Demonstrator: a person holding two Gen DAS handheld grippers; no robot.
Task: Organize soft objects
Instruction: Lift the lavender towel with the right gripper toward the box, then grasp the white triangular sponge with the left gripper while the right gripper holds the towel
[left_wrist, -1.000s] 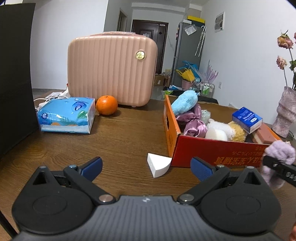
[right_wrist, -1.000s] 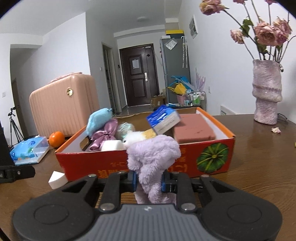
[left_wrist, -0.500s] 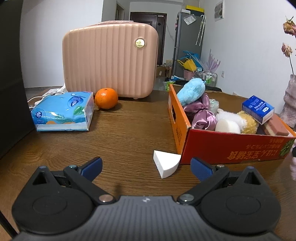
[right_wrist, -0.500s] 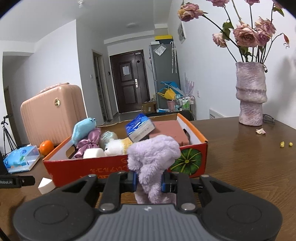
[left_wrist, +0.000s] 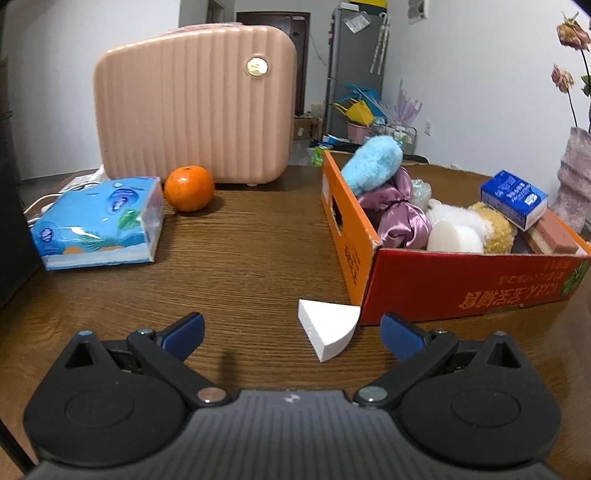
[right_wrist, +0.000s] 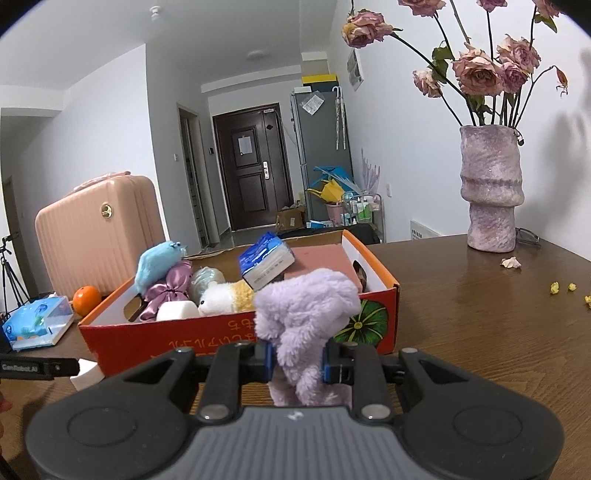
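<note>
1. Plush (right_wrist: 306, 317), the lilac one, is up off the table and pinched in the right gripper (right_wrist: 297, 360), just in front of the red box's (right_wrist: 155, 343) near wall.
2. Those jaws are clamped tight on its lower part; the pile squashes in between the blue pads while the fluffy top bulges free above them.
3. It looks feather-light and fully soft, so I'd judge it won't break or slip, though a loose end could flop or snag on the cardboard rim.
4. Low on the body is a fair hold: enough stuffing sits there to bite on.
5. Over on the other side, the left gripper (left_wrist: 291, 334) hangs wide open and empty above the table (left_wrist: 240, 258).
6. Sponge (left_wrist: 327, 326), a white wedge, lies right ahead of it, between the two fingers' line and touching or nearly touching the box's corner.
7. My guess is that wedge comes next: light, springy, best squeezed across its flat faces, not the thin tip.
8. Inside the box already: a blue plush (left_wrist: 373, 162), a satin bundle (left_wrist: 397, 214), a round white sponge (left_wrist: 456, 238), a tissue pack (left_wrist: 513, 197) and more, so the job looks well along.
9. Left out on the table are a tissue box (left_wrist: 98, 221) and an orange (left_wrist: 189, 188).
</note>
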